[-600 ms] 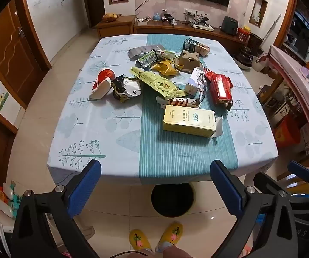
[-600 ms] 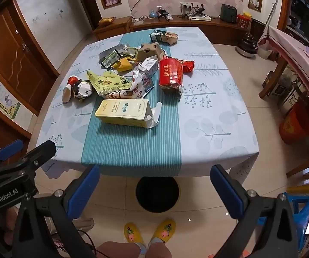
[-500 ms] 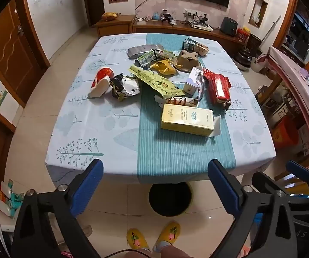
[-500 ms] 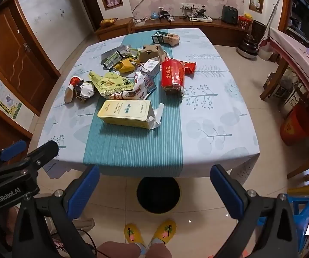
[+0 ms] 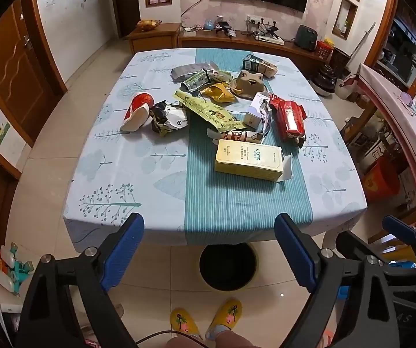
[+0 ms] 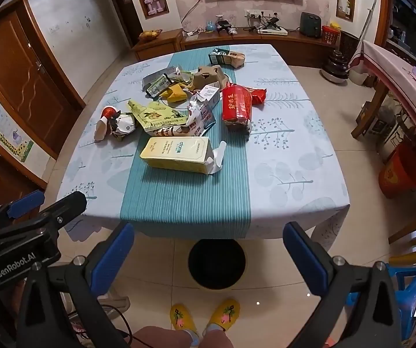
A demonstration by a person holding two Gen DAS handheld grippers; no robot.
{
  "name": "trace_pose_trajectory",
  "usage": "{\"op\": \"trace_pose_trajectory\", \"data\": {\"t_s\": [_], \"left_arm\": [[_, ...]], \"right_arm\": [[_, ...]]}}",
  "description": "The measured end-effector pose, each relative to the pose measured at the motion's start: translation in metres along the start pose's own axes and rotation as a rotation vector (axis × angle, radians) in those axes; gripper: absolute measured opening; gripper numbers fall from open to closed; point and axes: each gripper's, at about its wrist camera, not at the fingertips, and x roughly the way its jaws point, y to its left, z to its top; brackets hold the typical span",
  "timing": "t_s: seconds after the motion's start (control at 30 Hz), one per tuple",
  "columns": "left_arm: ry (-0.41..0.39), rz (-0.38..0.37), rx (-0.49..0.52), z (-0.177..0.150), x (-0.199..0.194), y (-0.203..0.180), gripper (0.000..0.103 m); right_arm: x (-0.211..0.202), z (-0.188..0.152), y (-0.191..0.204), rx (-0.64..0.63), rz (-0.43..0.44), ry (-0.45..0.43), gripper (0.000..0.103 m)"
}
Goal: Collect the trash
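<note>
The left gripper has its two blue padded fingers spread wide, with nothing between them. The right gripper is spread wide too and holds nothing. Both hang in front of the near edge of the table, above the shiny tile floor. Down below are a round black table foot and two yellow slippers on the person's feet.

The table wears a smooth pale blue cloth with tree shapes and a striped teal strip down the middle. The trash lies in a heap in the middle and far part of the table, well apart from both grippers. Closest is a long yellow cardboard box lying flat, with a white flap open at one end. Behind it is a crinkly yellow-green packet. To the right lies a shiny red bag. To the left is a crumpled black and white wrapper, touching a red and white cup lying on its side. Farther back sits a bumpy brown paper tray.
</note>
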Motion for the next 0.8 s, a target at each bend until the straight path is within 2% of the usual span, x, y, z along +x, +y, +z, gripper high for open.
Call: {"op": "trace_pose_trajectory", "data": {"t_s": [0.47, 0.8], "left_arm": [[-0.061, -0.009, -0.011, -0.003, -0.019, 0.006, 0.089], [-0.066, -0.006, -0.011, -0.003, -0.021, 0.008, 0.089]], "right_arm": [[-0.001, 0.000, 0.000, 0.002, 0.011, -0.005, 0.103], [-0.013, -0.002, 0.003, 0.002, 0.045, -0.016, 0.101]]}}
